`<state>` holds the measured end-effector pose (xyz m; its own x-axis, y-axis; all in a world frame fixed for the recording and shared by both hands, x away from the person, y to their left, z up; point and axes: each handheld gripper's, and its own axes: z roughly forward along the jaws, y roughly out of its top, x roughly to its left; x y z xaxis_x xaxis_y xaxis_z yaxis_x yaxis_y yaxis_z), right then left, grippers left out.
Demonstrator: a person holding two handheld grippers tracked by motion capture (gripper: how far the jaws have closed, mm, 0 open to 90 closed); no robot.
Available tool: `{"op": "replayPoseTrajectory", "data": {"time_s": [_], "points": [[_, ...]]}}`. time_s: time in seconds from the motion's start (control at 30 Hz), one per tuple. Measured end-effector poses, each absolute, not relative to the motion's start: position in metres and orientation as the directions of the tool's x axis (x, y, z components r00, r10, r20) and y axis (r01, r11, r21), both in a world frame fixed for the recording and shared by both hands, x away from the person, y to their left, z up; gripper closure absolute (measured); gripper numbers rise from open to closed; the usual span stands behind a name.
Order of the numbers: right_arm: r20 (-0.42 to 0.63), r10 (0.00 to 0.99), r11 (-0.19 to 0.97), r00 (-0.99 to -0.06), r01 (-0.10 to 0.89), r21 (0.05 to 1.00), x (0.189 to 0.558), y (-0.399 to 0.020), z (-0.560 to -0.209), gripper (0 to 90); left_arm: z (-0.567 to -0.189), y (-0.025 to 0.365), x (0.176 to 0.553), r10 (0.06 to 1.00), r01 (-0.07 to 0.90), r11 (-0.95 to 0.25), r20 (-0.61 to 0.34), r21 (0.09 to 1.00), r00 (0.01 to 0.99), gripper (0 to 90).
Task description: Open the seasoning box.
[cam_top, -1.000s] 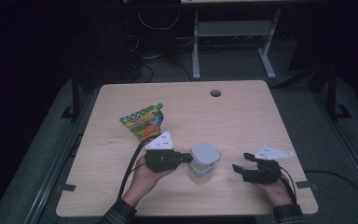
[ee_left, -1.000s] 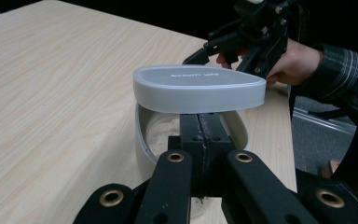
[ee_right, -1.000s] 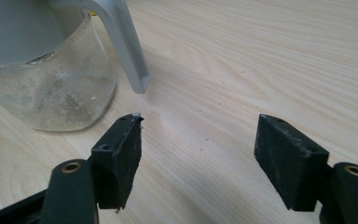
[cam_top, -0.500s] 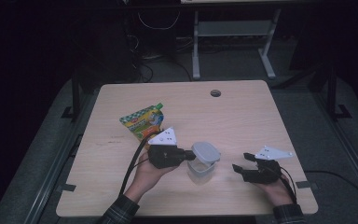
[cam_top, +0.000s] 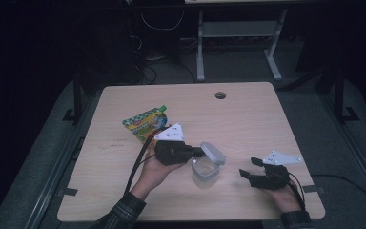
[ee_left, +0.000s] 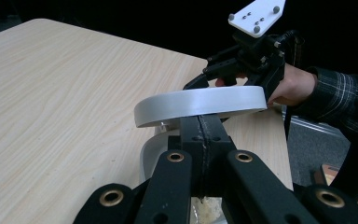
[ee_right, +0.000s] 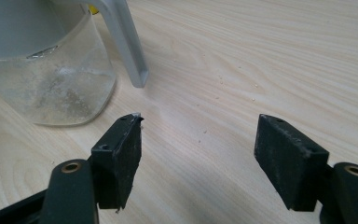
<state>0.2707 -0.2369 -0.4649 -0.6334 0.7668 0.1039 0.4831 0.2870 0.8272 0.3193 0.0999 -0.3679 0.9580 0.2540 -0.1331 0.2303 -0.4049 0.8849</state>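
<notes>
Grey lid (cam_top: 212,153) in left tool (cam_top: 196,152)

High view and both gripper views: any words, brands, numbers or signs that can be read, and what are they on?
Colourful snack pouch: printing on its front, too small and blurred to read.
Clear container and its grey lid: no text to be seen.
Wooden table: no markings.

I see a pale grey plastic lid (cam_top: 212,152) over a clear, frosted-looking plastic container (cam_top: 205,172). My left hand-held gripper (cam_top: 196,151) is black with a white plate. The surface (cam_top: 248,119) is light wood grain. At centre left lies a green-and-yellow printed pouch (cam_top: 145,123).
</notes>
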Motion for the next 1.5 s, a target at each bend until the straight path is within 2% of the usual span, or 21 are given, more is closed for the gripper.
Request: {"op": "replayPoseTrajectory", "data": {"time_s": [0.9, 1.5], "points": [[0.108, 0.782, 0.275, -0.613, 0.496, 0.823, 0.26, -0.248, -0.469, 31.3, -0.363, 0.081, 0.338, 0.226, 0.22, -0.38, -0.14, 0.898, 0.964, 90.0], [0.114, 0.814, 0.242, -0.57, 0.511, 0.825, 0.239, -0.266, -0.47, 31.3, -0.368, 0.061, 0.348, 0.185, 0.21, -0.399, -0.146, 0.893, 0.972, 90.0]]}}
